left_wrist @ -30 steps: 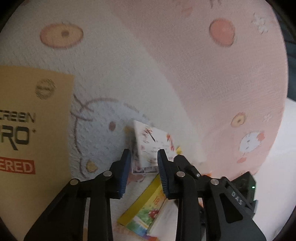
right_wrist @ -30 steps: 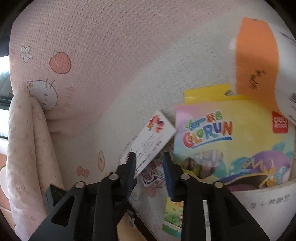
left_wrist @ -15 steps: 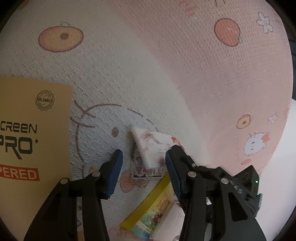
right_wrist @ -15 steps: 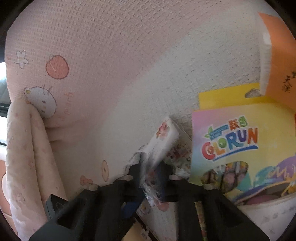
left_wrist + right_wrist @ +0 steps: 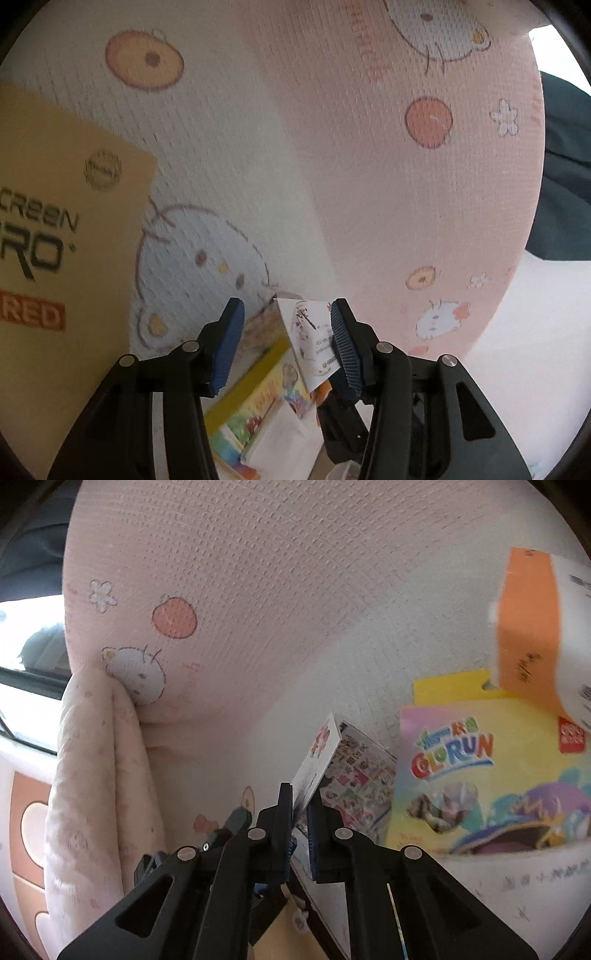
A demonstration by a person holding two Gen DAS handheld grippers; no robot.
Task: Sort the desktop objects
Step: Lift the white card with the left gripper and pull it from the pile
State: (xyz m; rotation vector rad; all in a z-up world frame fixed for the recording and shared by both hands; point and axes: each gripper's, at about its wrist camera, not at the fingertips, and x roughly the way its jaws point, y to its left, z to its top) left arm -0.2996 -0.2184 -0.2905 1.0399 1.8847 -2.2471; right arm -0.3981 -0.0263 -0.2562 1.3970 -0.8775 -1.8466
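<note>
A pink-and-white cartoon-print cloth (image 5: 369, 184) covered the surface; a folded pink blanket (image 5: 96, 775) lay at nine o'clock; bright daylight (image 5: 22, 609) glared beyond it.

card (image 5: 317, 755) left of crayon pack (image 5: 491, 775)

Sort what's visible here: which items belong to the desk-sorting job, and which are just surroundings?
Job items:
right gripper, shut on the white card
left gripper, open
sticker sheet
COLORUN pack
tan box

Surroundings:
cartoon-print cloth
rolled blanket
</note>
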